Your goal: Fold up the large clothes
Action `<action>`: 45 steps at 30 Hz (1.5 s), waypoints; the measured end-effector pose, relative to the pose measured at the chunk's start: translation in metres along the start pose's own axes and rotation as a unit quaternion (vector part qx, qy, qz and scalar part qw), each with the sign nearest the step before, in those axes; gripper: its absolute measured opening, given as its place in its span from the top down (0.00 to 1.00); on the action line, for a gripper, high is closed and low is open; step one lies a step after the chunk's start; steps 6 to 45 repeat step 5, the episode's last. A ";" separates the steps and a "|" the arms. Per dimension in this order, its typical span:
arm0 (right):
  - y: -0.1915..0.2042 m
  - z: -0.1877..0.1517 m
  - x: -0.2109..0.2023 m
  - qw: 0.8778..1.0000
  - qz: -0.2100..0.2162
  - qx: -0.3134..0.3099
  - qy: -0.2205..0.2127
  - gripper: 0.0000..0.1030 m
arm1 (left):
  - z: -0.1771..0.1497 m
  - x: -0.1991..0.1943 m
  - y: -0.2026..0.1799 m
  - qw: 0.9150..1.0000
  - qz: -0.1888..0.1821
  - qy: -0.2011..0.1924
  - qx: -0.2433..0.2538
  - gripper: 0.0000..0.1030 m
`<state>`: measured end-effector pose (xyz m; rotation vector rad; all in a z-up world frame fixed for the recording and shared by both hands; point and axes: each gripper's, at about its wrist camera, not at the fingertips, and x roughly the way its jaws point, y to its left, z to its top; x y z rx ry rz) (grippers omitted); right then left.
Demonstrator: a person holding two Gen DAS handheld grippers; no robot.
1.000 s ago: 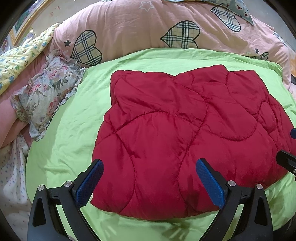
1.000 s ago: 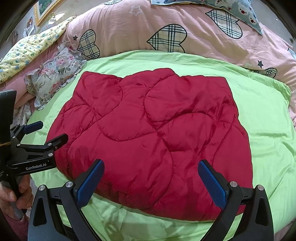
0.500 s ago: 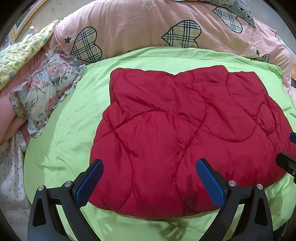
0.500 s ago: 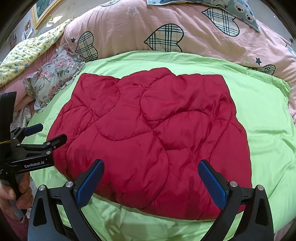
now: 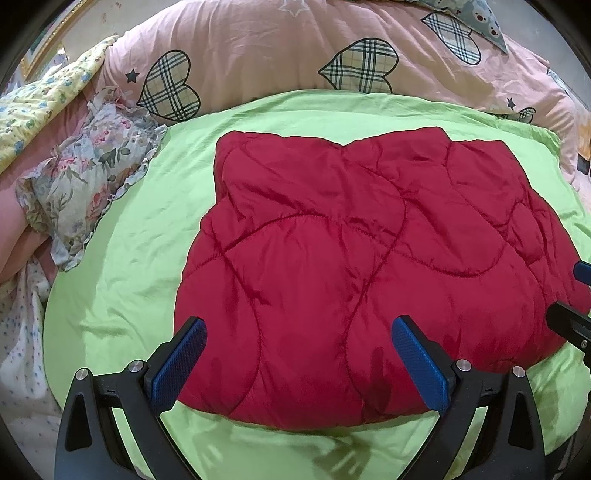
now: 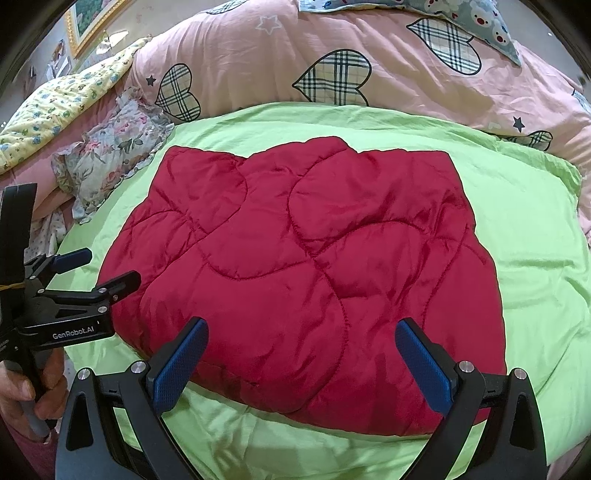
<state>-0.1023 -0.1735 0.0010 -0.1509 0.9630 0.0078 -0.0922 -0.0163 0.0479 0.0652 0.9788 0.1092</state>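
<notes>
Both hand-held grippers hang over the near edge of the bed with their jaws spread wide and nothing between them. From its own camera, the left gripper [image 5: 297,360] frames the near left part of a red quilted jacket [image 5: 354,280], its blue pads [image 5: 179,365] just above the fabric; whether they touch it cannot be told. The right gripper [image 6: 301,363] frames the near right part of the same jacket [image 6: 314,266] in the same way. In the right wrist view the left gripper [image 6: 99,267] shows from the side at the jacket's left edge, held by a hand [image 6: 26,387] wrapped round its handle, jaws apart.

That jacket lies folded into a broad, puffy block, stitched with curved seams, roughly in the middle of a lime green sheet [image 5: 122,258]. Its far edge is fairly straight with a small dip; its near edge bulges round toward the grippers. Green sheet shows on every side of it.

Beyond the sheet's far edge lies a pink duvet with plaid hearts [image 5: 258,48]. At the sheet's left edge sits a floral frilled pillow [image 5: 81,184], with a yellow flowered quilt [image 6: 62,107] behind it. A gilt picture frame [image 6: 88,26] shows at the far left corner.
</notes>
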 end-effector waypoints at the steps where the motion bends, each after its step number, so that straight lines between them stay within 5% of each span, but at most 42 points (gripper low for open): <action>1: 0.000 0.000 0.000 1.000 0.001 0.001 0.000 0.01 | 0.000 0.000 0.000 1.000 0.000 0.000 0.000 0.02; 45: 0.000 0.000 0.000 1.000 0.002 0.004 0.001 0.01 | 0.001 0.000 -0.002 1.000 -0.003 -0.002 0.004 0.02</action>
